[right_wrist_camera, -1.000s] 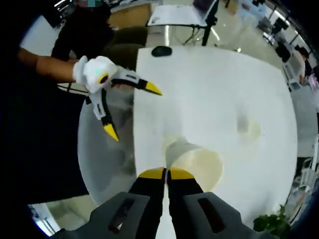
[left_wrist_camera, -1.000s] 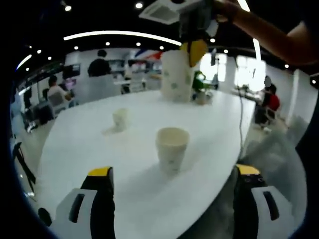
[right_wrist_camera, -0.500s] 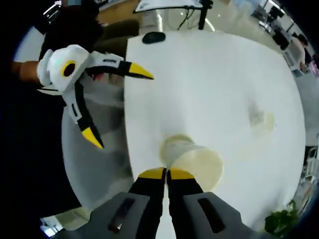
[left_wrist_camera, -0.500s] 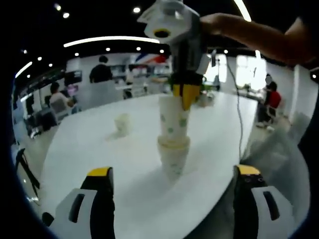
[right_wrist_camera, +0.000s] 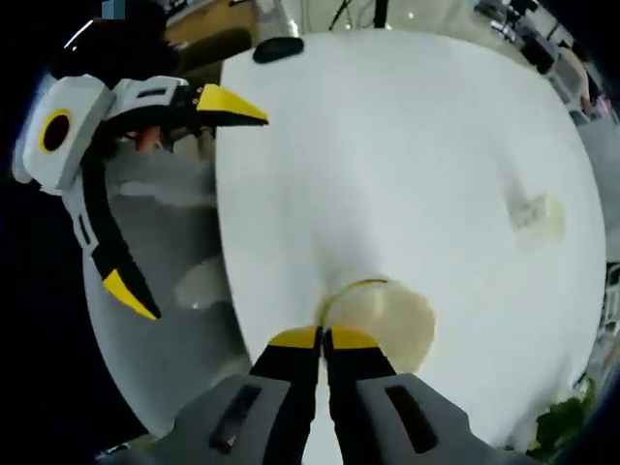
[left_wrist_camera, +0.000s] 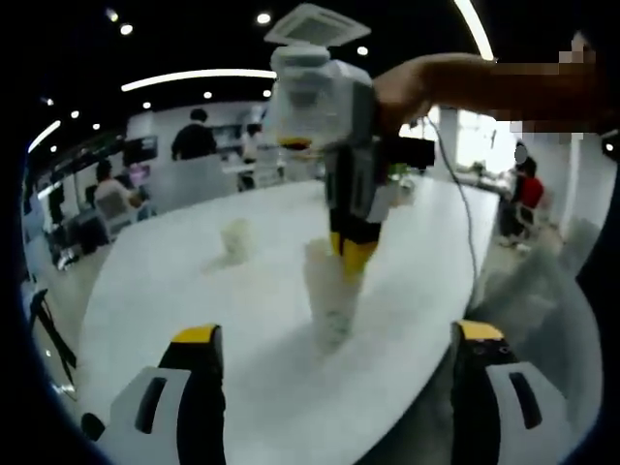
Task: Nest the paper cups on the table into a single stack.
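Right gripper (right_wrist_camera: 325,336) jaws pinched on rim of paper cup (right_wrist_camera: 380,320), which sits nested in the cup stack (left_wrist_camera: 329,291) upright on white table (left_wrist_camera: 194,291). Left gripper (left_wrist_camera: 334,334) jaws wide, holding nothing, near table edge. Another single cup (left_wrist_camera: 234,239) stands well apart, farther back.

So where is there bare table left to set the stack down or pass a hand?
Bare white table lies between the nested cups held by the right gripper and the lone cup at the far edge. The near-edge strip in front of the open left gripper is also free. It is crowded only right around the nested cups.
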